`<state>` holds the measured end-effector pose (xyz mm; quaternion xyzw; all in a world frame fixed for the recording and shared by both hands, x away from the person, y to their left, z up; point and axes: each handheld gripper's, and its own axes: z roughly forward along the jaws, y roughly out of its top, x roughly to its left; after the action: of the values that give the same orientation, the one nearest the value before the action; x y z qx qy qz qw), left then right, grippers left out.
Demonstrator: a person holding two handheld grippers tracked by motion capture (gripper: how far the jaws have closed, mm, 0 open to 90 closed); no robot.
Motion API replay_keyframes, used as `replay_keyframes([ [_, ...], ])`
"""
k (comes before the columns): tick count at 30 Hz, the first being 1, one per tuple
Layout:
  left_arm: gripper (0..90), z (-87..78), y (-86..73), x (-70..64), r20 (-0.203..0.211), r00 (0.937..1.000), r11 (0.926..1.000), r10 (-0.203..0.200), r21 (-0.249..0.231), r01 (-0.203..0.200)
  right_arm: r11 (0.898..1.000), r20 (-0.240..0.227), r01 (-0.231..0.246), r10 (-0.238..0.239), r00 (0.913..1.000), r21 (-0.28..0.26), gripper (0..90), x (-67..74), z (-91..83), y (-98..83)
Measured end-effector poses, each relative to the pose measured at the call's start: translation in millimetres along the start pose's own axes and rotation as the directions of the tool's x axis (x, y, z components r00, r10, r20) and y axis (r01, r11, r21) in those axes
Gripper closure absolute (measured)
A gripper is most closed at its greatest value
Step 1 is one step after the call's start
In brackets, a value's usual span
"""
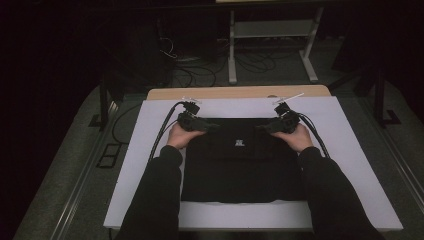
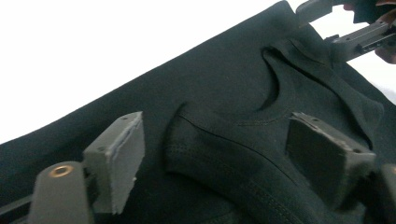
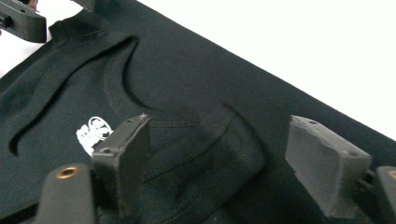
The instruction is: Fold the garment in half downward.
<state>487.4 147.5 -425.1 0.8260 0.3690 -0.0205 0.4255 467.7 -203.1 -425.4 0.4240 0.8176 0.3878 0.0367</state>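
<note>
black folded garment [image 1: 240, 165] bunches between parted pads of left hand-held gripper [image 2: 212, 154] and right hand-held gripper [image 3: 217, 158].

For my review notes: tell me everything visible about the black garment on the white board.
The garment is black knit fabric, folded into a rough rectangle and lying flat on the white board. It has a small white print near its far edge, a curved stitched neckline and stitched hems. At each far corner a raised fold sits between open jaws: the left hand-held gripper and the right hand-held gripper straddle it, pads not yet pressing.
</note>
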Motion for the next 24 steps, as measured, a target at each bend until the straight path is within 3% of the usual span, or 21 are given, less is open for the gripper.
replay_keyframes([
  [11,33.6,13.9,-5.1,1.7,-0.074,0.9972,0.9996,0.000,0.027,0.002,1.000,0.078,-0.028,0.027,0.9966,0.012,38.6,-4.2,4.7,-1.8],
  [15,39.8,16.7,-10.4,3.7,-0.069,0.9975,0.9999,-0.014,0.007,0.014,0.999,0.098,-0.033,0.031,0.9947,0.018,43.3,-3.1,8.8,-2.6],
  [19,51.5,18.2,-14.1,3.8,-0.052,0.9986,0.9999,-0.013,0.005,0.014,1.000,0.126,-0.020,0.018,0.9919,0.020,45.2,-1.8,12.9,-3.2],
  [24,68.6,19.4,-14.6,0.0,-0.053,0.9978,0.9990,0.039,0.024,-0.038,1.000,0.136,-0.017,0.014,0.9906,0.025,45.9,0.0,17.4,-4.1],
])
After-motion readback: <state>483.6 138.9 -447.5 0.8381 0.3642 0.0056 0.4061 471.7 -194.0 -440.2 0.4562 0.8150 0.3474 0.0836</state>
